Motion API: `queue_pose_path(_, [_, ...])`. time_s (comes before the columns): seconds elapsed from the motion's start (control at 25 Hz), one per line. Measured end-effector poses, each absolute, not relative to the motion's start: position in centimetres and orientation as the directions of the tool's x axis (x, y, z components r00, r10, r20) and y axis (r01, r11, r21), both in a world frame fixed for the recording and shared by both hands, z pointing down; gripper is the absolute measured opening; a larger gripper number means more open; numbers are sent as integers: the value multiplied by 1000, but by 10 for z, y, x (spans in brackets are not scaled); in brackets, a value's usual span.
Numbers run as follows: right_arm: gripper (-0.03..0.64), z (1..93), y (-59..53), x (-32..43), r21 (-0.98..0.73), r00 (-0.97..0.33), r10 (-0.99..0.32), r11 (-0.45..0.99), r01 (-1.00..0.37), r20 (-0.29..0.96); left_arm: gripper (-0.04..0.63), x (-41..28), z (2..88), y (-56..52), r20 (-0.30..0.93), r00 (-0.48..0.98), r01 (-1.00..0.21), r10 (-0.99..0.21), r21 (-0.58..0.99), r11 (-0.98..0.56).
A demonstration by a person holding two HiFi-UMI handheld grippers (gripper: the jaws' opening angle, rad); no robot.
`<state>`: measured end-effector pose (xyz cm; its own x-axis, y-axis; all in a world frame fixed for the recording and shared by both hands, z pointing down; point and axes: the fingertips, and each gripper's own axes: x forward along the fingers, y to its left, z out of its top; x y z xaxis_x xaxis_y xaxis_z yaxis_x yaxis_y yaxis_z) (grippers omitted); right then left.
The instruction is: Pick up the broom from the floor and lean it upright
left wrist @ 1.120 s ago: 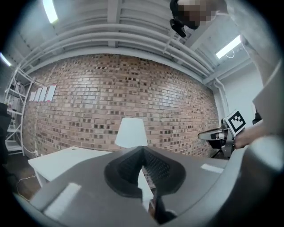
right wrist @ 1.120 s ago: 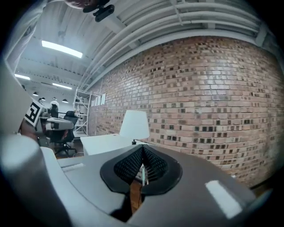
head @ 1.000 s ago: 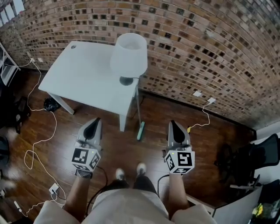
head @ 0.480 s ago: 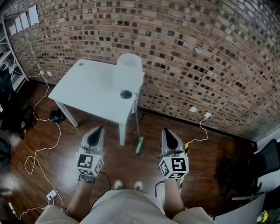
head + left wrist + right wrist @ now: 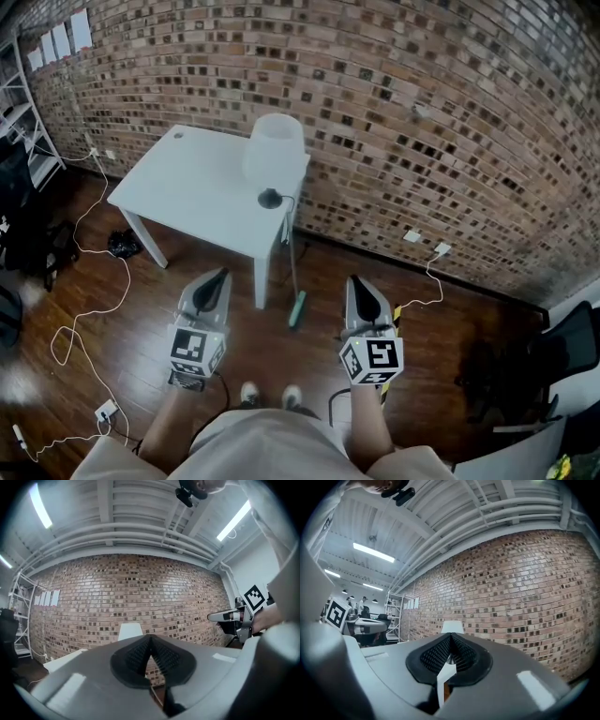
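Observation:
The broom [image 5: 297, 307] stands upright on the wooden floor, green head down. Its thin handle [image 5: 290, 253] leans against the corner of the white table [image 5: 187, 187] by the brick wall. My left gripper [image 5: 221, 275] is held level to the left of the broom, well short of it, shut and empty. My right gripper [image 5: 355, 280] is level to the right of the broom, also shut with nothing in it. In the left gripper view the jaws [image 5: 150, 638] meet in front of the brick wall. In the right gripper view the jaws [image 5: 451, 637] are pressed together too.
A white lamp [image 5: 274, 150] stands on the table's right end. White cables [image 5: 89, 309] trail over the floor at the left, and another cable [image 5: 427, 267] runs from a wall socket. A black chair [image 5: 525, 366] is at the right, shelving [image 5: 19, 122] at the far left.
Both grippers have risen and drawn back from the wall together, staying shut. The view has lifted with them. The broom has stayed leaning at the table corner.

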<state>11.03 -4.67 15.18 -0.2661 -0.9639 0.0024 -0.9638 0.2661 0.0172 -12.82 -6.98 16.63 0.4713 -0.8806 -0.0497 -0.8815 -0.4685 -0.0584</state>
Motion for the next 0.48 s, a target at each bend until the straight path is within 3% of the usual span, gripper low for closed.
queue_pose_path(0.48, [12,154,7,119,32,-225,-974,225,-974,-9,0,-126,179,-32,-30,502,-863,-864,-74,-499])
